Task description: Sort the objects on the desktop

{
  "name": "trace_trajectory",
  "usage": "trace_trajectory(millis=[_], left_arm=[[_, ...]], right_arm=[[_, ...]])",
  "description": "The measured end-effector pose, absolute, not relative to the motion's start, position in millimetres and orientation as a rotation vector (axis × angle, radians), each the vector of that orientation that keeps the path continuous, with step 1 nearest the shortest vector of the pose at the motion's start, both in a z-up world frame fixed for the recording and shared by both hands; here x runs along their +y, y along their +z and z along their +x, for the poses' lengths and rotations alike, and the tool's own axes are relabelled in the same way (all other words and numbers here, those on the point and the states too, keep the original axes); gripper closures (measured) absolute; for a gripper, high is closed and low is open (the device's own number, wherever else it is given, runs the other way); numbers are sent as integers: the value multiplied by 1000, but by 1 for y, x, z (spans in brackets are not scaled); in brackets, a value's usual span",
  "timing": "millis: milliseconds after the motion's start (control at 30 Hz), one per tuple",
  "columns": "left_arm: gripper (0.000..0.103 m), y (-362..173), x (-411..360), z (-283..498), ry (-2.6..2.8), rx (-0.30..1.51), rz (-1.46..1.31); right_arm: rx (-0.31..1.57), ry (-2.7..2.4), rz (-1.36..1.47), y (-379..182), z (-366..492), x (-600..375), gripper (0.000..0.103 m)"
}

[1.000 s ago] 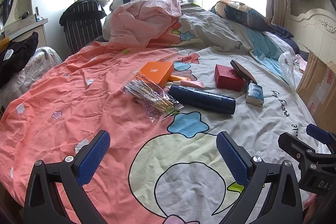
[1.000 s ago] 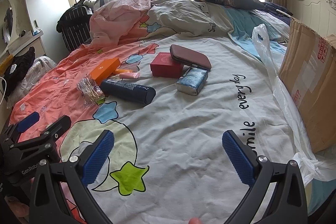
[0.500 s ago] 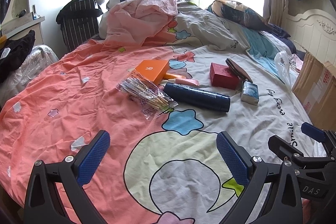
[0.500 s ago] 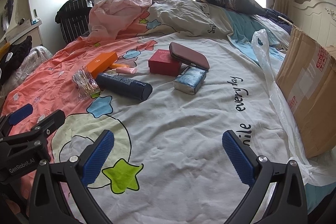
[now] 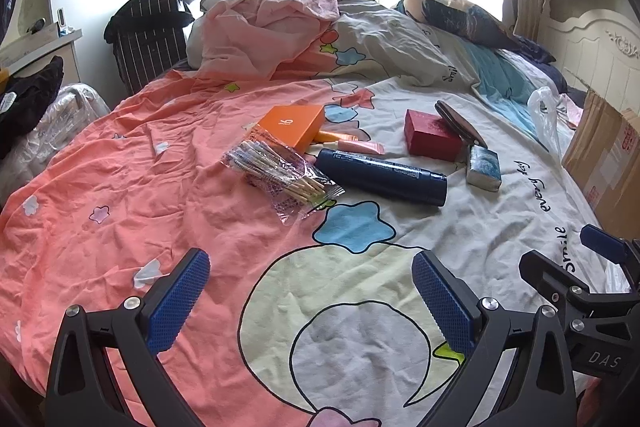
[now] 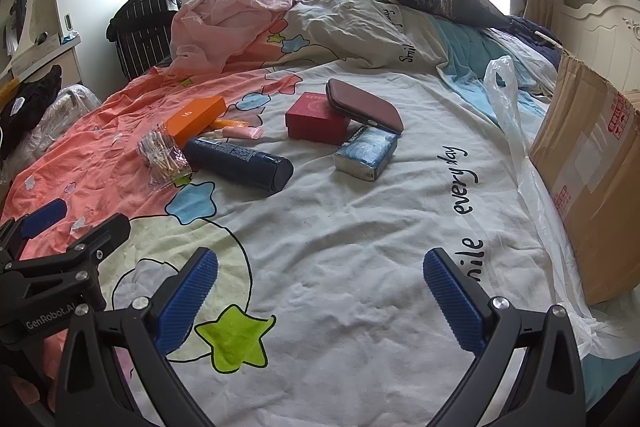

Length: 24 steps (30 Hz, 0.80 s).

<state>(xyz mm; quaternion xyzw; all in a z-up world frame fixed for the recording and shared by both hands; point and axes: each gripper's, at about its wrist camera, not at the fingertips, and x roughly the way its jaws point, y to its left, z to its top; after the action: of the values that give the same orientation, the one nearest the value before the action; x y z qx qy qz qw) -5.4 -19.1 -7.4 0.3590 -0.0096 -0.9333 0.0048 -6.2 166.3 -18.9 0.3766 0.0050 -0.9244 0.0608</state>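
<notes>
Several objects lie mid-bed: an orange box (image 5: 292,125), a clear bag of sticks (image 5: 280,169), a dark blue bottle (image 5: 382,177), a pink tube (image 5: 360,147), a red box (image 5: 430,141), a maroon case (image 5: 460,123) leaning on it, and a tissue pack (image 5: 484,169). In the right wrist view they are the orange box (image 6: 196,119), bottle (image 6: 238,163), red box (image 6: 316,121), case (image 6: 364,105) and tissue pack (image 6: 366,153). My left gripper (image 5: 310,297) is open and empty, short of them. My right gripper (image 6: 320,301) is open and empty.
A cardboard box (image 6: 592,167) stands at the bed's right edge with a white plastic bag (image 6: 508,103) beside it. Bunched quilt and pink cloth (image 5: 272,31) and a pillow (image 5: 452,15) lie at the back. A striped suitcase (image 5: 148,35) stands far left.
Both grippers have drawn back and risen slightly; the objects sit a little farther off and more centred. Nothing on the bed moved. Both jaws stay open.
</notes>
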Motion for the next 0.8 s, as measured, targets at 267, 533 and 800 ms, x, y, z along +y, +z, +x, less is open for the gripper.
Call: trace_trajectory(millis=[267,533,800], left_arm=[[0,-17,-19,-26,-2894,-34,1181],[0,-24,-23,-44,-2891,12,1226],[0,-26,-33,-63,-2830,-2,1239]], right_arm=[[44,-2784,1131,-17,-13,165,0],[77,-2783,1130,-17,-28,162,0],[153,-2712,1119,-12,-48,145,0]])
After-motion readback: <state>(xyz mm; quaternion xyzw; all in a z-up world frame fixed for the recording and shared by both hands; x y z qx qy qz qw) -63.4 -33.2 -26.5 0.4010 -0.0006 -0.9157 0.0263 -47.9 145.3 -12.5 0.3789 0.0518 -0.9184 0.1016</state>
